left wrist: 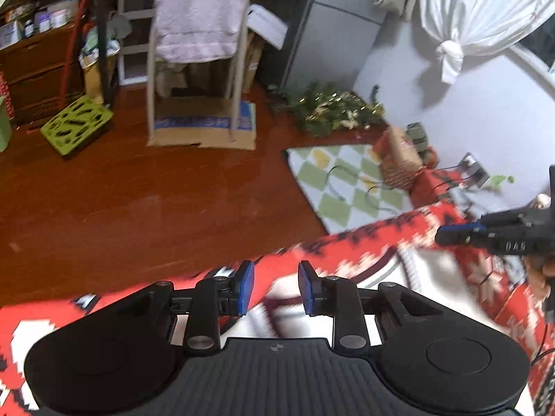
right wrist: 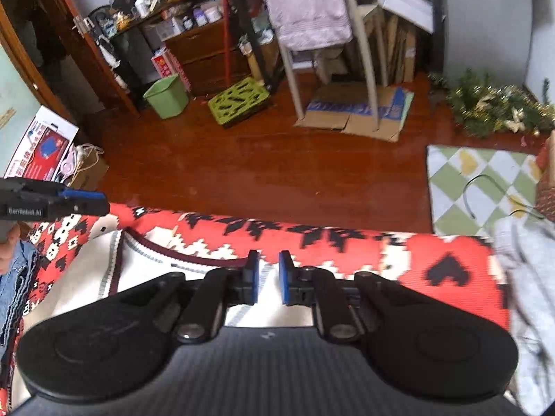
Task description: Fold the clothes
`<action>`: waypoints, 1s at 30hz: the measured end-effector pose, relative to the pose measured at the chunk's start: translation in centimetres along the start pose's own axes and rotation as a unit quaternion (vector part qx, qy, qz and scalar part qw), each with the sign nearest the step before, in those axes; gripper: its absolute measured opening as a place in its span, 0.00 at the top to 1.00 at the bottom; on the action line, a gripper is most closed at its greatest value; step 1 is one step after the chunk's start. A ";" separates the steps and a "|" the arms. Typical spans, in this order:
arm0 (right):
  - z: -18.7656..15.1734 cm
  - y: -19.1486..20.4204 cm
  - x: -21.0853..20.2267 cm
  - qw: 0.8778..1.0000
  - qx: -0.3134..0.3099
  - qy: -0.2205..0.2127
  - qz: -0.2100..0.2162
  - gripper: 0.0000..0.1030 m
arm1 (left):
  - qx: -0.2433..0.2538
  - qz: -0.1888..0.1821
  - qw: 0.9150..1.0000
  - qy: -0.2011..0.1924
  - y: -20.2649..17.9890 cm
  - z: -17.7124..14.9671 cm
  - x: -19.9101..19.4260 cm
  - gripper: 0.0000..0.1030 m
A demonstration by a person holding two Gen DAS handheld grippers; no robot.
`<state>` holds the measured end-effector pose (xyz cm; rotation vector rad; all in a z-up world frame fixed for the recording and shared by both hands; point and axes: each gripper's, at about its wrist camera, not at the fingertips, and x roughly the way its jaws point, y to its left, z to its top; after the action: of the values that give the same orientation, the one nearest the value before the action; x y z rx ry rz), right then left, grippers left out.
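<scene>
A white garment (right wrist: 149, 277) with dark trim lies on a red, white and black patterned blanket (right wrist: 312, 239); in the left wrist view the garment (left wrist: 426, 270) is blurred. My left gripper (left wrist: 276, 286) hovers open over the blanket's edge with nothing between its blue pads, and it shows side-on as the left gripper (right wrist: 86, 202) in the right wrist view. My right gripper (right wrist: 270, 275) is above the garment near its collar, with a narrow empty gap between the pads. It also enters the left wrist view from the right as the right gripper (left wrist: 451, 234).
Beyond the blanket is a red-brown wooden floor (right wrist: 260, 173). A chair draped with a pink towel (left wrist: 197, 14) stands on flattened cardboard (left wrist: 204, 128). A green crate (left wrist: 76, 124), a green bin (right wrist: 166, 95), a checkered rug (left wrist: 340, 176), a garland (left wrist: 333, 111), folded denim (right wrist: 17, 277) and a grey cloth (right wrist: 530, 277) are nearby.
</scene>
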<state>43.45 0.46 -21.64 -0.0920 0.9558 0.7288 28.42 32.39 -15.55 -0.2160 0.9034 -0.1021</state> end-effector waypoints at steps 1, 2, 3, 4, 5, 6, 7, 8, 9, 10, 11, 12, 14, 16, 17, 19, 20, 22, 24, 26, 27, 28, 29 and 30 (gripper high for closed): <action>0.3 0.3 0.4 1.000 -0.002 0.005 0.004 0.87 | 0.004 0.001 1.000 0.003 0.3 -0.3 0.2 0.74; 0.6 0.7 0.8 1.000 -0.004 0.010 0.009 0.87 | 0.008 0.002 1.000 0.005 0.5 -0.6 0.3 0.74; 0.8 1.0 1.2 1.000 -0.006 0.015 0.013 0.86 | 0.011 0.001 1.000 0.009 0.7 -0.8 0.5 0.74; 0.9 1.3 1.5 1.000 -0.010 0.018 0.013 0.86 | 0.014 -0.001 1.000 0.012 0.9 -1.0 0.7 0.74; 1.0 1.4 1.9 1.000 -0.013 0.021 0.012 0.86 | 0.017 -0.003 1.000 0.015 1.1 -1.2 0.9 0.74; 1.1 1.5 2.2 1.000 -0.013 0.023 0.012 0.84 | 0.019 -0.004 1.000 0.017 1.3 -1.4 1.1 0.74; 1.2 1.6 2.4 1.000 -0.014 0.025 0.012 0.83 | 0.020 -0.005 1.000 0.018 1.5 -1.6 1.4 0.74; 1.3 1.5 2.8 0.999 -0.015 0.029 0.009 0.82 | 0.020 -0.005 1.000 0.019 1.7 -1.7 1.6 0.74; 1.3 1.4 3.2 0.999 -0.017 0.032 0.007 0.82 | 0.021 -0.004 1.000 0.022 1.9 -1.8 1.9 0.74; 1.3 1.4 3.5 0.999 -0.022 0.036 0.007 0.82 | 0.021 -0.003 0.999 0.025 2.1 -1.9 2.1 0.74; 1.3 1.4 3.8 0.999 -0.027 0.039 0.006 0.82 | 0.021 0.000 0.999 0.026 2.3 -2.0 2.4 0.74; 1.4 1.5 4.2 0.999 -0.032 0.043 0.006 0.82 | 0.021 -0.001 0.999 0.025 2.4 -2.2 2.6 0.74; 1.2 1.6 4.6 0.998 -0.041 0.045 0.005 0.83 | 0.022 -0.006 1.000 0.020 2.5 -2.5 2.9 0.80; 1.1 1.7 4.8 0.998 -0.046 0.041 0.002 0.97 | 0.023 -0.020 0.999 0.014 2.6 -2.8 3.1 0.96; 1.0 1.7 4.9 0.998 -0.049 0.036 -0.005 0.99 | 0.028 -0.020 0.999 0.009 2.4 -2.9 3.1 0.96; 0.7 1.8 4.9 0.998 -0.052 0.020 -0.020 1.00 | 0.041 -0.008 0.999 -0.004 1.8 -3.1 3.0 0.98; 0.6 1.8 4.9 0.998 -0.054 0.013 -0.031 1.00 | 0.043 0.003 0.999 -0.015 1.6 -3.1 2.9 0.99; 0.5 1.5 5.0 0.998 -0.049 0.005 -0.047 1.00 | 0.043 0.029 0.998 -0.036 1.4 -3.0 2.6 1.00; 0.6 1.0 5.2 0.998 -0.038 0.001 -0.043 1.00 | 0.039 0.050 0.997 -0.041 1.5 -2.7 2.7 1.00; 0.6 0.8 5.2 0.999 -0.031 -0.001 -0.044 1.00 | 0.032 0.052 0.998 -0.035 1.8 -2.5 2.9 1.00; 0.6 0.8 5.1 0.999 -0.031 -0.002 -0.043 1.00 | 0.023 0.042 0.998 -0.034 2.1 -2.4 2.7 1.00; 0.7 0.6 4.8 0.999 -0.026 -0.004 -0.030 1.00 | 0.011 0.028 0.999 -0.034 2.4 -2.4 2.4 1.00; 0.8 0.4 4.4 1.000 -0.021 -0.005 -0.016 1.00 | 0.000 0.015 0.999 -0.033 2.7 -2.3 2.1 1.00; 0.9 0.2 4.1 1.000 -0.018 -0.005 -0.003 0.92 | -0.007 0.005 0.999 -0.033 3.0 -2.3 1.8 0.98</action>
<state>45.47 3.08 -24.24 -0.1229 0.9330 0.7399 27.73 34.70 -18.96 -0.2260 0.8394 -0.0787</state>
